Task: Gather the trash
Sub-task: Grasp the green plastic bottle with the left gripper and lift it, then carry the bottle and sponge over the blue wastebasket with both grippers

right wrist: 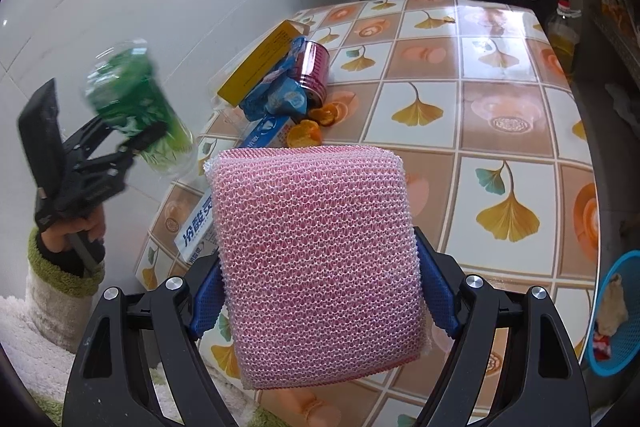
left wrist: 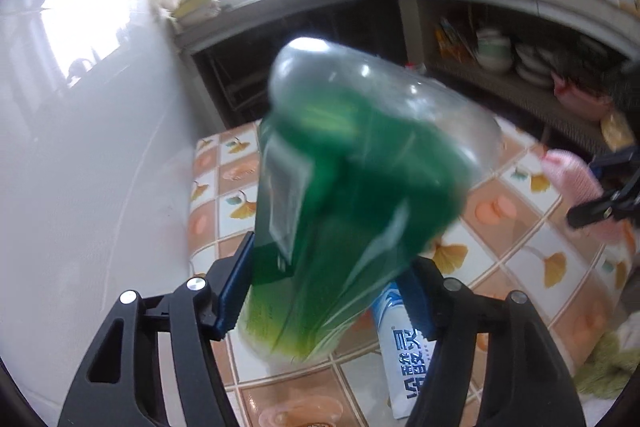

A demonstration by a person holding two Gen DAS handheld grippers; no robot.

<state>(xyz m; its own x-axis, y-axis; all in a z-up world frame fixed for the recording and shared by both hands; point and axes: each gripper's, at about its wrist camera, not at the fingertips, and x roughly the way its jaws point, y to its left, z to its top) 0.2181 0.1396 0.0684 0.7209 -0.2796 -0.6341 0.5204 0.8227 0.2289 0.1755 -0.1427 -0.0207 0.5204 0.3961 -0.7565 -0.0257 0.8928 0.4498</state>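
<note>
My left gripper (left wrist: 324, 291) is shut on a green-labelled clear plastic bottle (left wrist: 352, 179) and holds it in the air over the table's left edge; the bottle also shows in the right wrist view (right wrist: 136, 99). My right gripper (right wrist: 320, 299) is shut on a pink mesh sponge (right wrist: 320, 259) above the near part of the tiled table (right wrist: 500, 131); the sponge shows at the right in the left wrist view (left wrist: 572, 179). A trash pile lies at the table's far left: a red can (right wrist: 314, 71), a yellow box (right wrist: 260, 63), blue wrappers (right wrist: 280, 95), orange peels (right wrist: 306, 133) and a toothpaste box (right wrist: 200, 231).
A blue basket (right wrist: 618, 311) with scraps sits on the floor off the table's right edge. An oil bottle (right wrist: 562, 35) stands beyond the far right corner. A white tiled wall (left wrist: 80, 147) runs along the left. Shelves with bowls (left wrist: 512, 59) stand behind the table.
</note>
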